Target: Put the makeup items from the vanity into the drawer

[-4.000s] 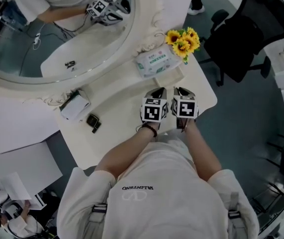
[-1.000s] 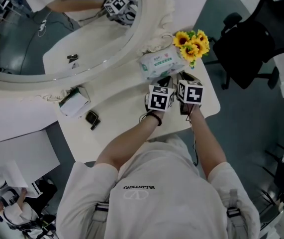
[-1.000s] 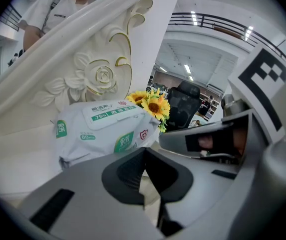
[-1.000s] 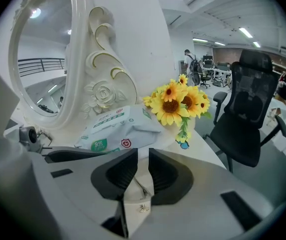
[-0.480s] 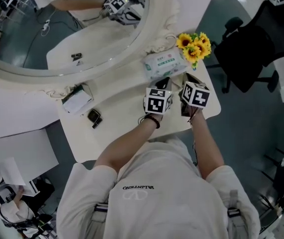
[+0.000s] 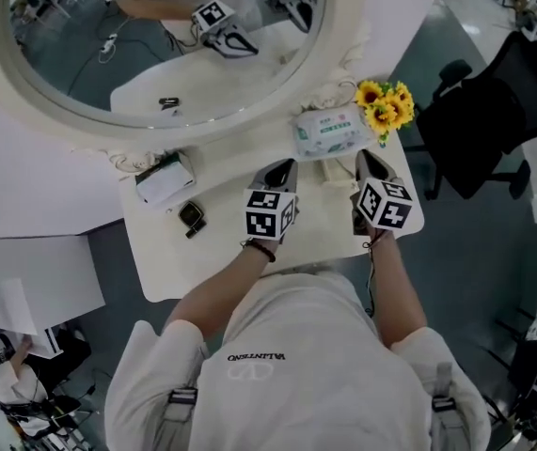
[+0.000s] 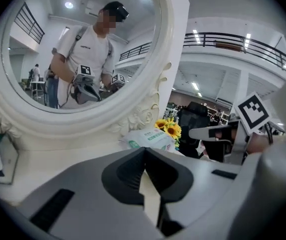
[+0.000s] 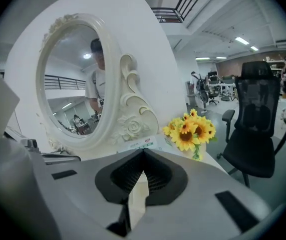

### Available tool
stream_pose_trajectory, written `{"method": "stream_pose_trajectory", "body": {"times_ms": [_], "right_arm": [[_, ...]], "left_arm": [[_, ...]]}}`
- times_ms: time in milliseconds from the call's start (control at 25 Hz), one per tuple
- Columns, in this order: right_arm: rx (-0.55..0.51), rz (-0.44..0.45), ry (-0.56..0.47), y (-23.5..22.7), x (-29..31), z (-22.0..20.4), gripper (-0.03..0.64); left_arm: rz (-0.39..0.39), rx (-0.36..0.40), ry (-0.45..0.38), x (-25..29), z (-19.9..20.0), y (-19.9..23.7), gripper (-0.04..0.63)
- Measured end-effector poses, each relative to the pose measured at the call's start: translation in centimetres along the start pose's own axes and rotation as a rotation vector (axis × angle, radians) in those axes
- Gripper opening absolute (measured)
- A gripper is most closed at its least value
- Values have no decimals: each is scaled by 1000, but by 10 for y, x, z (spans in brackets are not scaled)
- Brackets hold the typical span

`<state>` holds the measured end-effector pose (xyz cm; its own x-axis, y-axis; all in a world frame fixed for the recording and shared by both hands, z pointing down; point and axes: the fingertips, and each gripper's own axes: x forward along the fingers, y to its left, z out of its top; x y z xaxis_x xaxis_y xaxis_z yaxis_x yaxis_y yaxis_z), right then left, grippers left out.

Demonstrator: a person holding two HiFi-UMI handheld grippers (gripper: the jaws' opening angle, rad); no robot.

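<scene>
Nearest, left gripper (image 6: 282,169) and right gripper (image 6: 366,161): both clenched on nothing, held side by side over the vanity (image 6: 221,252), probably between picks. Left of them, a dark compact (image 6: 191,217) and a white box (image 6: 165,182) lie unstowed, likeliest within the left gripper's reach. Beyond: tissue pack (image 6: 330,132), sunflowers (image 6: 387,107) and mirror (image 6: 155,45), set back as furnishings. Drawer: not in view.
</scene>
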<state>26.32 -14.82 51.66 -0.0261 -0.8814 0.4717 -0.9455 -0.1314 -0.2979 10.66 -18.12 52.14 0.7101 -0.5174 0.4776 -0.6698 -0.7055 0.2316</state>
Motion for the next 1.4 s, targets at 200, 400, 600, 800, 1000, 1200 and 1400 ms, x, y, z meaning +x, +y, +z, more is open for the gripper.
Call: {"method": "stream_pose_trajectory", "body": {"times_ms": [200, 400, 600, 800, 1000, 1200, 1400], "right_arm": [[-94, 45, -96, 22, -9, 26, 9], [-152, 108, -156, 49, -22, 45, 9], [-196, 170, -255, 77, -33, 72, 9], [-235, 204, -341, 101, -41, 99, 9], [-225, 232, -381, 110, -48, 111, 9], [-231, 229, -382, 109, -52, 111, 9], [-224, 226, -381, 110, -55, 111, 9]], "left_arm": [[88, 43, -98, -58, 17, 42, 2], [221, 82, -214, -122, 35, 81, 2], [308, 114, -379, -191, 59, 103, 2], [394, 152, -468, -238, 68, 118, 1], [421, 199, -541, -268, 77, 121, 0], [463, 211, -550, -285, 79, 126, 2], [464, 184, -548, -283, 77, 128, 0]]}}
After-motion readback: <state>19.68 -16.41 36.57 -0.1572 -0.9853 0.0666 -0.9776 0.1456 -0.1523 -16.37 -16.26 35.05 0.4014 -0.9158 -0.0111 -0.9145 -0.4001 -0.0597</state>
